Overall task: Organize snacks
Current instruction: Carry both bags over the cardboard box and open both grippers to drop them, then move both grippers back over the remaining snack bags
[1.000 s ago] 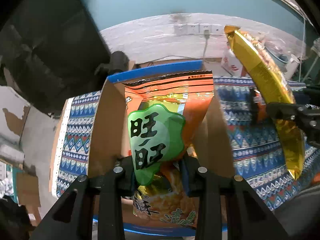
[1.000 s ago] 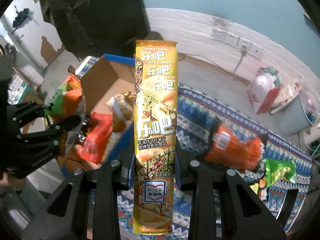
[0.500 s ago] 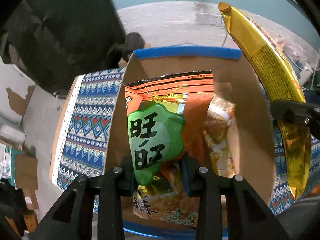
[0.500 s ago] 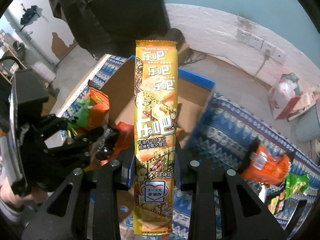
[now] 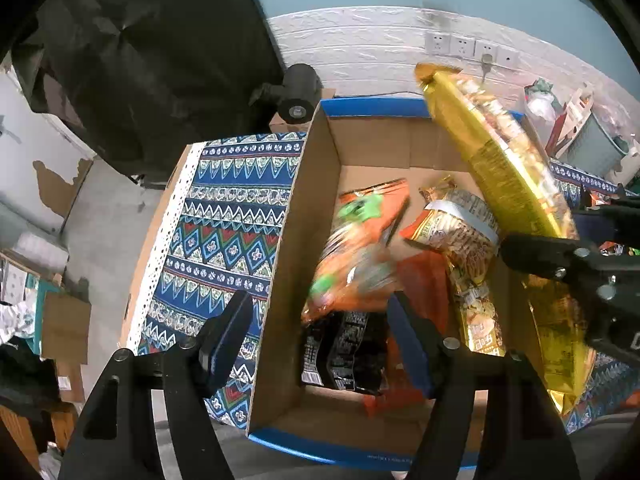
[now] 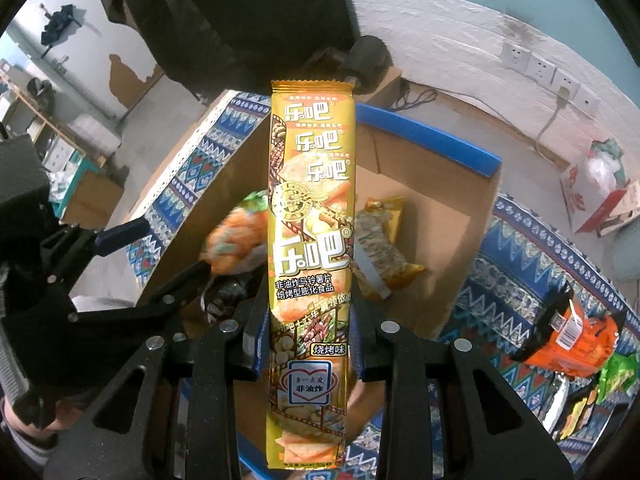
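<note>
- My left gripper point(image 5: 320, 332) hangs with its jaws spread wide over the cardboard box point(image 5: 308, 184), holding nothing; spread like that, it lets its snack go straight in.
- The orange bag point(image 5: 360, 248) is blurred, in the air just above the box floor, clear of both my fingers, dropping toward the packets already inside.
- My right gripper point(image 6: 308, 340) is clamped on the long yellow packet point(image 6: 310, 208), gripped low down so it stands upright above the box opening, ready to follow, I reckon.
- Inside the box lie a black packet point(image 5: 344, 352) near the front wall and a brown patterned packet point(image 5: 460, 240) toward the right wall.
- Outside the box, on the patterned cloth point(image 6: 516, 264) to its right, another orange bag point(image 6: 576, 340) waits.
</note>
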The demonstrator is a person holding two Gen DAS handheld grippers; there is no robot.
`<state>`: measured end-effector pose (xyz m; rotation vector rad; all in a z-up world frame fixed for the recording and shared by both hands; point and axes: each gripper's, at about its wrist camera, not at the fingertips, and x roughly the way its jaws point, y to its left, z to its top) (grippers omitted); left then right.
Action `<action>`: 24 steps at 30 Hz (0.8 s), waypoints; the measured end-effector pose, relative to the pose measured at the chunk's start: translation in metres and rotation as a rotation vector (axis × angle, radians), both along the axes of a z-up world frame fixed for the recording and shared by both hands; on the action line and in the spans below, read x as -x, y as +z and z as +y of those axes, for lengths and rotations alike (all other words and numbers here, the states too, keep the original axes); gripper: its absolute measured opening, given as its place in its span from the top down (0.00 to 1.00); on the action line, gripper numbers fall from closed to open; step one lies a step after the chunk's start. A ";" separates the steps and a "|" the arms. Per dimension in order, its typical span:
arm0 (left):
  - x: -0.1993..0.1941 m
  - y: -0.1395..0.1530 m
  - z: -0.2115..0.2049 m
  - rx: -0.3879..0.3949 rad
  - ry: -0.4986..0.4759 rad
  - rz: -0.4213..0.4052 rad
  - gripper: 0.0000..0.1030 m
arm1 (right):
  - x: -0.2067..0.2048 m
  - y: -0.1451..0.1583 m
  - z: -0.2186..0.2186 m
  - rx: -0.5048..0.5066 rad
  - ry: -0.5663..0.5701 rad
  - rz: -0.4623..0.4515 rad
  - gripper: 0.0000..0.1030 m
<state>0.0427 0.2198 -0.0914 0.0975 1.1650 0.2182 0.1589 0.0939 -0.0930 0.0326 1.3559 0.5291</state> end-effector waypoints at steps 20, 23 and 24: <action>0.001 0.007 -0.038 0.081 -0.068 -0.014 0.22 | 0.017 0.025 -0.051 0.099 -0.041 -0.117 0.32; 0.001 0.009 -0.050 0.085 -0.089 -0.018 0.22 | 0.023 0.024 -0.069 0.119 -0.054 -0.118 0.32; 0.000 0.011 -0.055 0.083 -0.100 -0.021 0.22 | 0.025 0.024 -0.073 0.127 -0.057 -0.121 0.32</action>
